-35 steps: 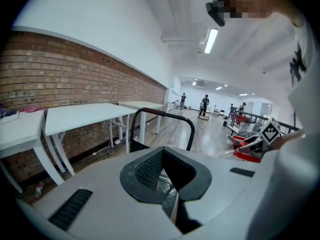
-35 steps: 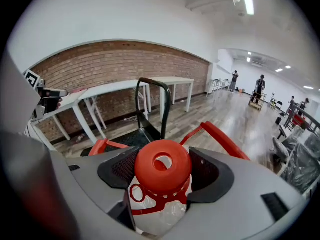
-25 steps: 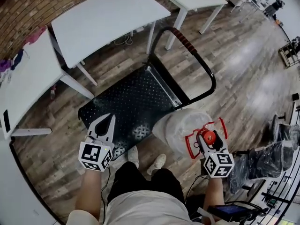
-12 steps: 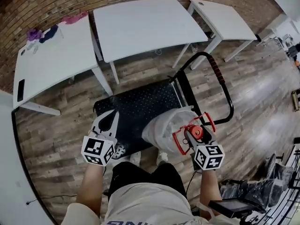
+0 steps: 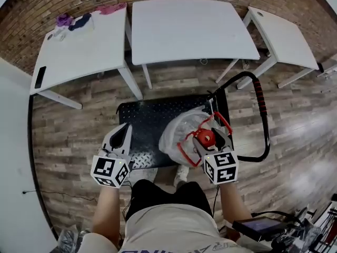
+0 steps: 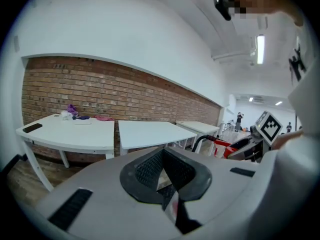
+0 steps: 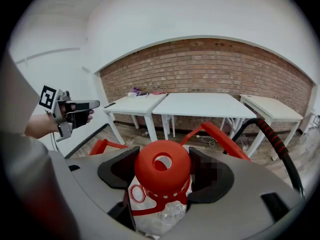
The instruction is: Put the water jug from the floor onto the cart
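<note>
A clear water jug (image 5: 178, 133) with a red cap (image 7: 161, 168) and a red carrying handle (image 5: 220, 121) hangs over the right part of the black cart platform (image 5: 145, 121). My right gripper (image 5: 206, 139) is shut on the jug's neck just under the cap, one jaw on each side. In the right gripper view the gripper (image 7: 162, 170) looks down on the cap. The left gripper (image 5: 120, 135) hovers at the cart's near left corner, shut and holding nothing. Its pads (image 6: 172, 171) meet in the left gripper view. The cart's push handle (image 5: 260, 109) curves up at the right.
Three white tables (image 5: 189, 28) stand along a brick wall beyond the cart. On the left table lie a phone (image 5: 40, 77) and bits of cloth (image 5: 79, 21). The person's feet (image 5: 181, 174) stand at the cart's near edge on wood flooring (image 5: 68, 141).
The right gripper has carried the jug from the floor side by the push handle to above the cart platform. The person has turned to face the tables. The left gripper stays shut and empty.
</note>
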`<state>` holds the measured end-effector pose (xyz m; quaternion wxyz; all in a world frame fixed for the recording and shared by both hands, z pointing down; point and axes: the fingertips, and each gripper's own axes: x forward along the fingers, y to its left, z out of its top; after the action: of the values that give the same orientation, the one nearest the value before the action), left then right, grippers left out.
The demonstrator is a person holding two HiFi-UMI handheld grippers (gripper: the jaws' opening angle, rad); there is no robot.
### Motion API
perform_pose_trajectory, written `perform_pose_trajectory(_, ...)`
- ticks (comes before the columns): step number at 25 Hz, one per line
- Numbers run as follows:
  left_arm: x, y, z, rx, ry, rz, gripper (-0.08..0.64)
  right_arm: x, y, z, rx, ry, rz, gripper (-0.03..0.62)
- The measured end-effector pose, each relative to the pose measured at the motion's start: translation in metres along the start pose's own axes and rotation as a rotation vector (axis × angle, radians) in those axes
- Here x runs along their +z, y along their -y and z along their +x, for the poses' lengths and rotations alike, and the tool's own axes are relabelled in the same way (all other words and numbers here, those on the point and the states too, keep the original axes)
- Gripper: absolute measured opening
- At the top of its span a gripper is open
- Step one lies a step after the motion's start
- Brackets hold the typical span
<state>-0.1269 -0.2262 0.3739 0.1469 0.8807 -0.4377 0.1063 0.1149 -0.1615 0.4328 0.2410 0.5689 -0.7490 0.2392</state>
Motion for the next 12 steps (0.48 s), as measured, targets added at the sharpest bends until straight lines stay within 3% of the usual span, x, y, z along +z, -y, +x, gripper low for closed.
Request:
perform_pose_trajectory(5, -0.008, 0.007, -0.005, 0.105, -0.013, -0.012, 0.000, 0.017, 0.020, 0.033, 0.068, -0.004, -0.070, 0.314)
perform_pose_trajectory(12, -0.032, 0.006, -0.016, 0.156, -0.061, -0.029, 0.000, 0.010, 0.070, 0.088, 0.037, -0.018, -0.063, 0.314)
